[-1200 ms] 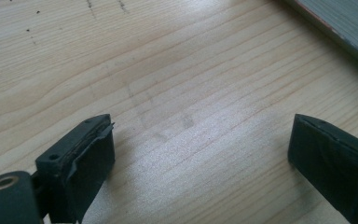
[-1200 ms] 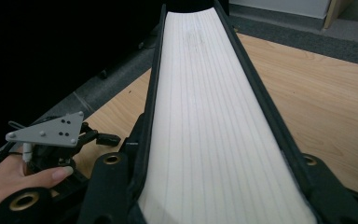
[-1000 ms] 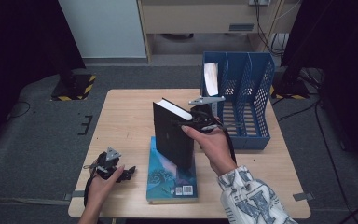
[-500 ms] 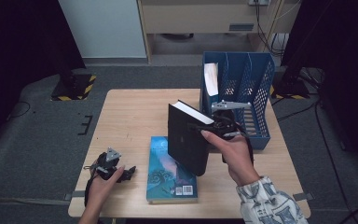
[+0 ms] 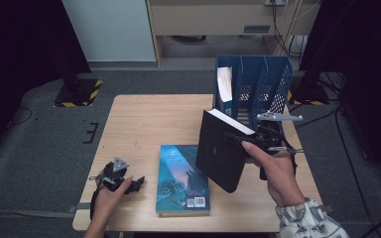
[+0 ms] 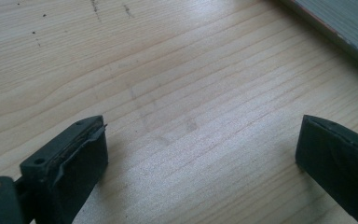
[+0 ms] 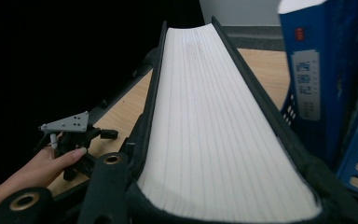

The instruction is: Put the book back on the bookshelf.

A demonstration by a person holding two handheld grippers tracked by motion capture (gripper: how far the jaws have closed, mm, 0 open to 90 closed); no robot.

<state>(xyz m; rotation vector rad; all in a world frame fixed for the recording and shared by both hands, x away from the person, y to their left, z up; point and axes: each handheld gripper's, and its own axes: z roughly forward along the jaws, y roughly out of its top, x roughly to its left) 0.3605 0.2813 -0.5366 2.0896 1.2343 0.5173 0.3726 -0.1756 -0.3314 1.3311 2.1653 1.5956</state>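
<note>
A black book (image 5: 223, 153) was held upright above the table (image 5: 144, 124), pinched across its covers by the right gripper (image 5: 250, 144), with the blue file rack (image 5: 258, 84) just beyond it and a blue book (image 5: 224, 87) already stood in one slot. The left gripper (image 5: 124, 181) was rested on the wood, jaws spread and empty, a teal book (image 5: 181, 181) lying beside it. For a clean insertion, the book would best be kept vertical and lined up with a free slot before being lowered.
</note>
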